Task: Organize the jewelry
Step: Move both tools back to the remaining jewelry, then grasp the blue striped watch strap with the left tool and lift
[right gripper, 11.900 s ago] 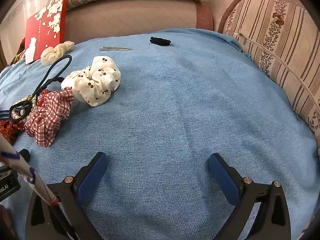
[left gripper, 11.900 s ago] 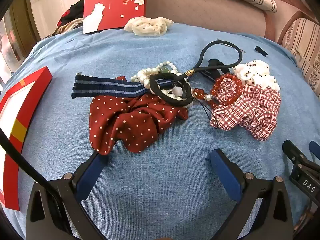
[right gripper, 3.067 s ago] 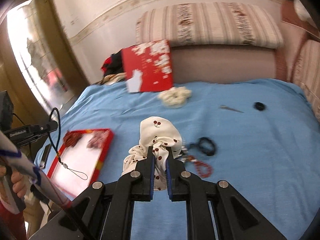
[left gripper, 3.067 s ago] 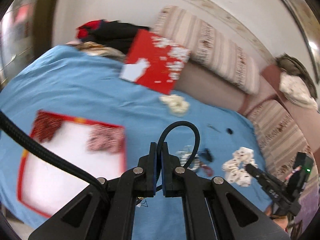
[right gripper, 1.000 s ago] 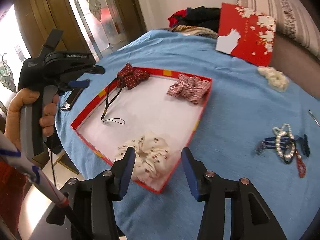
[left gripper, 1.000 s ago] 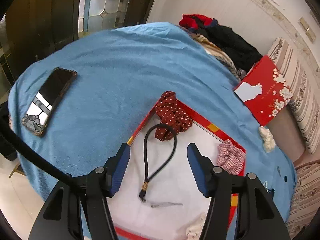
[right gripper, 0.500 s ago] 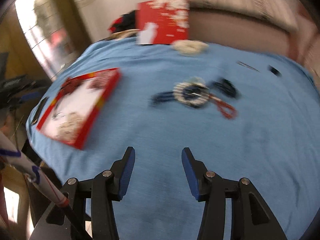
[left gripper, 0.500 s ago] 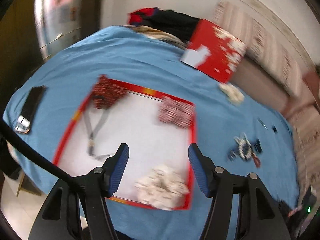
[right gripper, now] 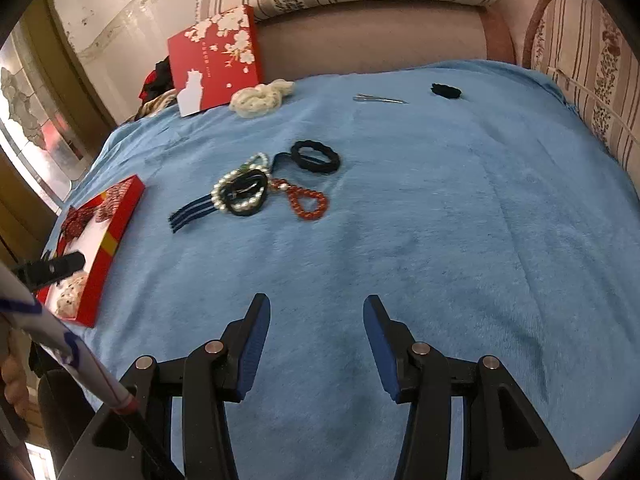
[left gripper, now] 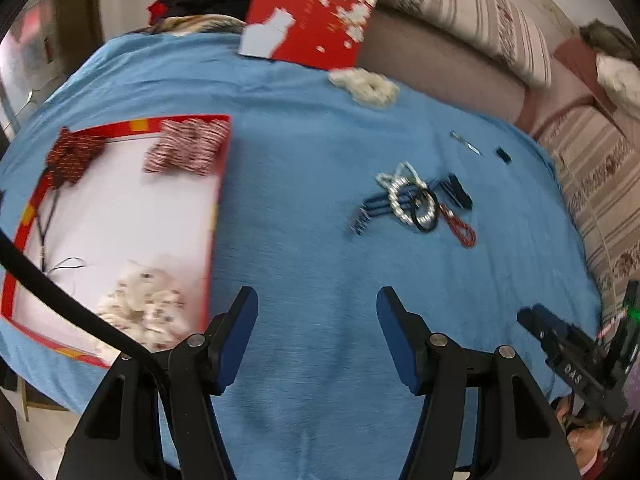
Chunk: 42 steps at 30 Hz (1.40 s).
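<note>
Left gripper (left gripper: 316,310) fingers parted, nothing between, over bare blue blanket (left gripper: 304,168). Right gripper (right gripper: 316,320) fingers parted too, empty. Red tray (left gripper: 218,184) at left holds polka-dot bow (left gripper: 74,156), plaid scrunchie (left gripper: 186,152), cherry-print scrunchie (left gripper: 144,308), black cord (left gripper: 48,216). Loose pile mid-blanket: pearl bracelet (right gripper: 236,190), navy striped band (right gripper: 192,210), red bead bracelet (right gripper: 310,202), black hair tie (right gripper: 316,156). Cream scrunchie (right gripper: 260,98), hair clip (right gripper: 380,99) near back edge.
</note>
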### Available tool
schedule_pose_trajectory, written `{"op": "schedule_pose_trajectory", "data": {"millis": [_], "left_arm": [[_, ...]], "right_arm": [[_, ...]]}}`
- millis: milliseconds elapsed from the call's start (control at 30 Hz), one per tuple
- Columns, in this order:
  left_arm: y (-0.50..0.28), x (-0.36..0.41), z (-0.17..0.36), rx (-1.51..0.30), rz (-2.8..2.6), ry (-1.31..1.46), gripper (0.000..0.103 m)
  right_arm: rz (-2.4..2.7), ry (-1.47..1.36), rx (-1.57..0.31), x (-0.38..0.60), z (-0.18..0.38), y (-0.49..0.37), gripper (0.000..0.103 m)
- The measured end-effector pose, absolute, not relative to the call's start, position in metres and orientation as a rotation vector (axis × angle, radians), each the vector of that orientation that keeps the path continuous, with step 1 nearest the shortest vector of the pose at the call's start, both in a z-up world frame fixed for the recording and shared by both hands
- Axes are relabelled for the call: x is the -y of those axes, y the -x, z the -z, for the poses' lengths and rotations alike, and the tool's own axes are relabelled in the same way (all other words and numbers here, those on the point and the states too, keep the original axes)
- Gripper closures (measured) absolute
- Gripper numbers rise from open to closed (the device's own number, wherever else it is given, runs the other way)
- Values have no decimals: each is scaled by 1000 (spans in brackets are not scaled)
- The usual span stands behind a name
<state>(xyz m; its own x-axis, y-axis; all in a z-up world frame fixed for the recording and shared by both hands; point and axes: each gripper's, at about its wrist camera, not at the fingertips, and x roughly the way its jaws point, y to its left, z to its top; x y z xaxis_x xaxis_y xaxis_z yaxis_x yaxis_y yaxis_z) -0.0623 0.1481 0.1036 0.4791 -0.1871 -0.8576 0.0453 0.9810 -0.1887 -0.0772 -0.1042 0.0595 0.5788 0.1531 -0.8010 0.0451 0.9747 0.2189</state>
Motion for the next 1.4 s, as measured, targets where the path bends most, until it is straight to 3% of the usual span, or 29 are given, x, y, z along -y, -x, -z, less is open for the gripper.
{"op": "schedule_pose_trajectory", "data": {"millis": [200,367,733,833,1200,1400], "left_arm": [[41,-121,-94,-1068,208,110,43],[8,-110,-82,-1096,240,141,61],[-57,-96,-35,-1165,266,160,61],[-60,-91,-26,-1175,262,140,93],[18,-140,-75,-1032,197,90,95],[40,-167,-139,-910,167,76,95]], "right_arm": [[-68,-244,-947,111,-57,56,51],[-79,-252,-948,115,-56,30,51],[-100,-233,-952,119,-49,-27,51],[-104,-239,-952,120,-46,-37,51],[-112,-253,-956,123,-39,-45,51],[-84,-318,-960,136,-34,-30,51]]}}
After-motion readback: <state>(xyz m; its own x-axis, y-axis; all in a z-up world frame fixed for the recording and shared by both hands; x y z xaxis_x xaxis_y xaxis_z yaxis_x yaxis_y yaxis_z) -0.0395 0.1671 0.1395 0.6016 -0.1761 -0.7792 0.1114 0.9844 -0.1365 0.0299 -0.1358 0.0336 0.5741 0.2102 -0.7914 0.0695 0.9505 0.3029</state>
